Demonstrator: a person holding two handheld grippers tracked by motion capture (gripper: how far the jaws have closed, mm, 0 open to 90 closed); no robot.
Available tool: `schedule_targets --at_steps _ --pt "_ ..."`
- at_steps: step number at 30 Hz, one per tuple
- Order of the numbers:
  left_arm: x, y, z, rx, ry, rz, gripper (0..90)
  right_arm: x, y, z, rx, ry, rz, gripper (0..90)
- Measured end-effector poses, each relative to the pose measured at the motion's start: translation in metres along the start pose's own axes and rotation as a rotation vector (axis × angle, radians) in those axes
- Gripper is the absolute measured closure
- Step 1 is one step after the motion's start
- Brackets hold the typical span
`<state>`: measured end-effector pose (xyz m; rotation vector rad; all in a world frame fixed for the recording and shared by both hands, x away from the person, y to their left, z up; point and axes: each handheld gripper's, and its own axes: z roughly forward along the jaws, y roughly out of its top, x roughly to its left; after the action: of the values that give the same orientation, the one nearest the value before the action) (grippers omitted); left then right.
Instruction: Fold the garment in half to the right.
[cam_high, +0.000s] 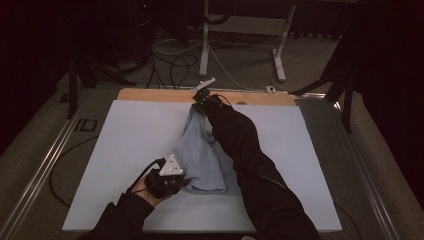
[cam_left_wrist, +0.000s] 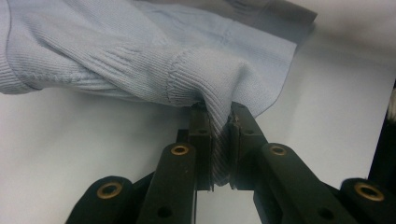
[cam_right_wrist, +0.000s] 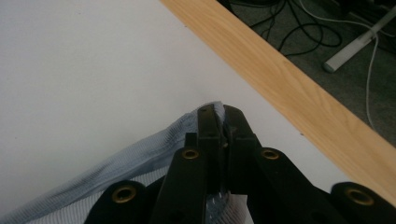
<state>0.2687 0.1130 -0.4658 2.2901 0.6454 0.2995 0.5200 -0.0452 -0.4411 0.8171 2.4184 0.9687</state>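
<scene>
Slippage is my main worry, seen from the high view: the pale blue knit garment (cam_high: 202, 155) lies stretched on the white table (cam_high: 125, 150) between my two grippers, and if I pull them further apart the fabric could slide out of one pinch or drag askew. There my left gripper (cam_high: 182, 181) sits near the table's front, hand low and close to my body, wrist turned so the grey plate faces up, while my right gripper (cam_high: 200, 102) reaches far forward, arm nearly straight and laid diagonally over the garment, close to the wooden edge (cam_high: 150, 94). That long reach could also let my sleeve rumple the cloth beneath it. In the left gripper view, my left gripper (cam_left_wrist: 219, 122) has its jaws pressed together on a ribbed hem of the garment (cam_left_wrist: 140, 56), the knit bunched and rising out of the pinch; only a narrow fold is caught, so I judge a sharp tug might free it. The rest of the cloth spreads away over the table (cam_left_wrist: 70, 140). In the right gripper view, my right gripper (cam_right_wrist: 219, 116) is closed on a thin edge of the garment (cam_right_wrist: 140, 156), tips low on the table (cam_right_wrist: 93, 70), near the wooden edge (cam_right_wrist: 289, 102); pushing on could carry the corner off the white surface.
</scene>
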Motion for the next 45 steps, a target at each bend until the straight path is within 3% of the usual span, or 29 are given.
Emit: schedule_targets --at_steps 17,24,45 --pt "-0.014 0.033 0.015 0.007 -0.036 0.072 82.7 -0.022 -0.015 -0.029 -0.040 -0.016 0.028 87.5" --pt "-0.021 0.044 0.029 0.017 -0.058 0.098 82.7 -0.038 -0.031 -0.040 -0.052 -0.005 0.071 87.5" --pt "-0.036 0.066 0.067 0.065 -0.082 0.162 82.7 -0.063 -0.063 -0.035 -0.031 0.006 0.109 87.3"
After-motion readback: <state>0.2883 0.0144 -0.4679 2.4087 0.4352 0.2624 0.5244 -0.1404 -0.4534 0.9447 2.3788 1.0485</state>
